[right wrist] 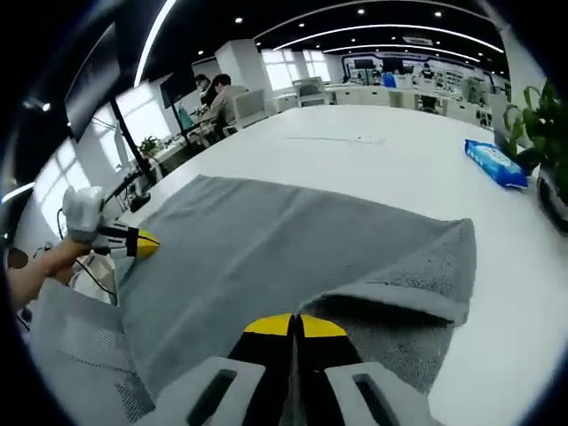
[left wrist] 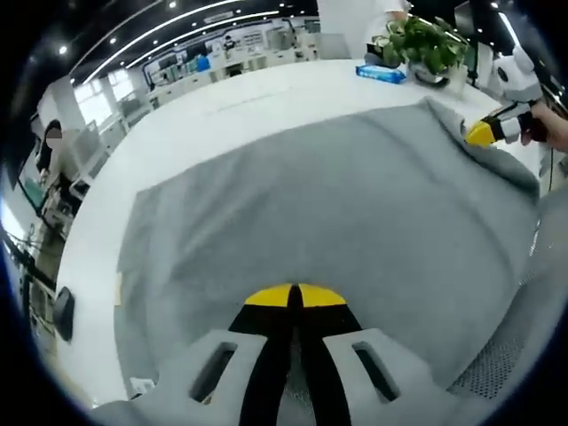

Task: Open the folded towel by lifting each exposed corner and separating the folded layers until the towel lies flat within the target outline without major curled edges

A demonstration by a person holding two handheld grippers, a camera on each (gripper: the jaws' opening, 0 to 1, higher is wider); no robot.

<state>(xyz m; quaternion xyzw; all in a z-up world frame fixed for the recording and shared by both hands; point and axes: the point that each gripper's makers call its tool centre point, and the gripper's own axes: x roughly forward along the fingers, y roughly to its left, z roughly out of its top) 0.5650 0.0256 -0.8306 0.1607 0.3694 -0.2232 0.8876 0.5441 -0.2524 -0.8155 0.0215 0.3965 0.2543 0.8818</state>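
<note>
In the left gripper view the grey towel (left wrist: 328, 222) covers the middle of the frame on a white table (left wrist: 204, 111), its long axis running from lower left to upper right. The left gripper (left wrist: 295, 297) sits at the bottom centre, its yellow-tipped jaws pressed together on the towel's near edge, the cloth spreading away from the tips. At the upper right the right gripper (left wrist: 484, 133) meets the towel's far corner, where the cloth is ridged. A potted plant (left wrist: 424, 44) and a blue packet (left wrist: 382, 74) stand beyond, at the top right.

In the right gripper view the towel (right wrist: 266, 240) stretches from centre left to right, with a folded-over flap (right wrist: 417, 280) at the right side, its edge thick. The right gripper (right wrist: 295, 327) at the bottom centre has its jaws closed on the towel's near edge, just left of that flap. The left gripper (right wrist: 142, 241), held by a hand (right wrist: 40, 266), touches the towel's left edge. The blue packet (right wrist: 495, 162) lies at the upper right.
</note>
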